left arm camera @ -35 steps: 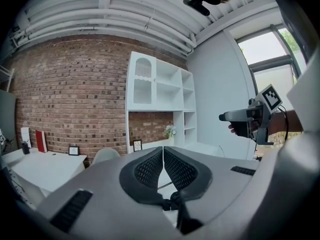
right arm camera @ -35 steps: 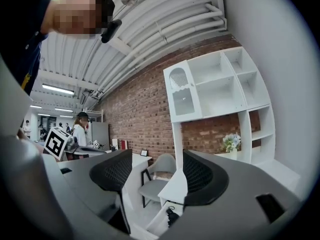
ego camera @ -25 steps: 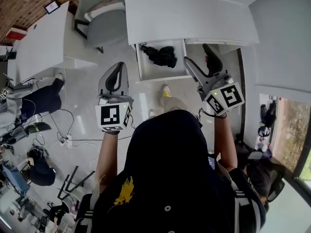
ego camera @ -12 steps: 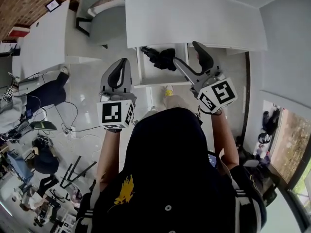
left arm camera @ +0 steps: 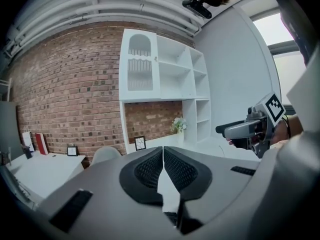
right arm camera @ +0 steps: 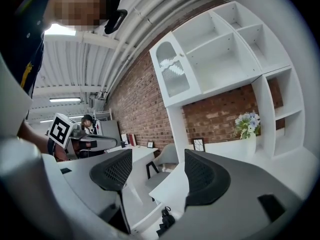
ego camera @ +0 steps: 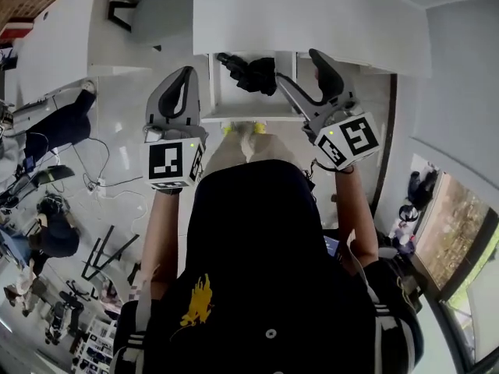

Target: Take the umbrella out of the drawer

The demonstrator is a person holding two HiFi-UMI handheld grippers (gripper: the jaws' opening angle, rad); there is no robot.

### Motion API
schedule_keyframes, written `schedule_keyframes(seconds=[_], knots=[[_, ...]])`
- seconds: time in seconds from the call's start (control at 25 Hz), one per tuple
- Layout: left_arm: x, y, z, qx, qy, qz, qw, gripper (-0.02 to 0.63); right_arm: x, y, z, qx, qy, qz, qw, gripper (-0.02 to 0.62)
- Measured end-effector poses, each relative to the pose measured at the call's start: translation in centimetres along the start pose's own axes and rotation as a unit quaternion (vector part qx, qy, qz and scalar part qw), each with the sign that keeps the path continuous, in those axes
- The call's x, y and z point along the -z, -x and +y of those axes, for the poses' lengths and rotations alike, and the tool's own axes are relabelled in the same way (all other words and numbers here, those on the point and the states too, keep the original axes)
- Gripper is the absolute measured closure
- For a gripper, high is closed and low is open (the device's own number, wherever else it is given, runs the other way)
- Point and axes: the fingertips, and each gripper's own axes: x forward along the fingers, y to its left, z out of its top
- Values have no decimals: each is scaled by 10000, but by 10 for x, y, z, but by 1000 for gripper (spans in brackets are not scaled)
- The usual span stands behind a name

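Moved: both grippers stand closer to the drawer (ego camera: 248, 116) than a second ago.
left gripper (ego camera: 184, 75): jaws pressed together, nothing between them.
umbrella (ego camera: 251, 73): black, folded, lying in the open drawer, just left of the right jaws' tips.
right gripper (ego camera: 302, 70): jaws wide apart, empty.

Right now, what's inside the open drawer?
A black folded umbrella lies in the white drawer. The drawer's back end is hidden under the desk, and the right tool covers one corner.
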Motion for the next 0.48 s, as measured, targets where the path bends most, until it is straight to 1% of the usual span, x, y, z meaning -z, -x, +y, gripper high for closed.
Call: schedule_keyframes(seconds=[0.28,0.4,0.48], knots=[[11,2,13,123,100,59,9999,584,9,-8,10,145,-39,87,9998,259],[16,-1,21,155,128,83,9998,584,11,-20,11,103,11,144,9998,259],[24,-2,27,177,157,119,9996,584,20,-31,12,43,-18,226,9997,259]])
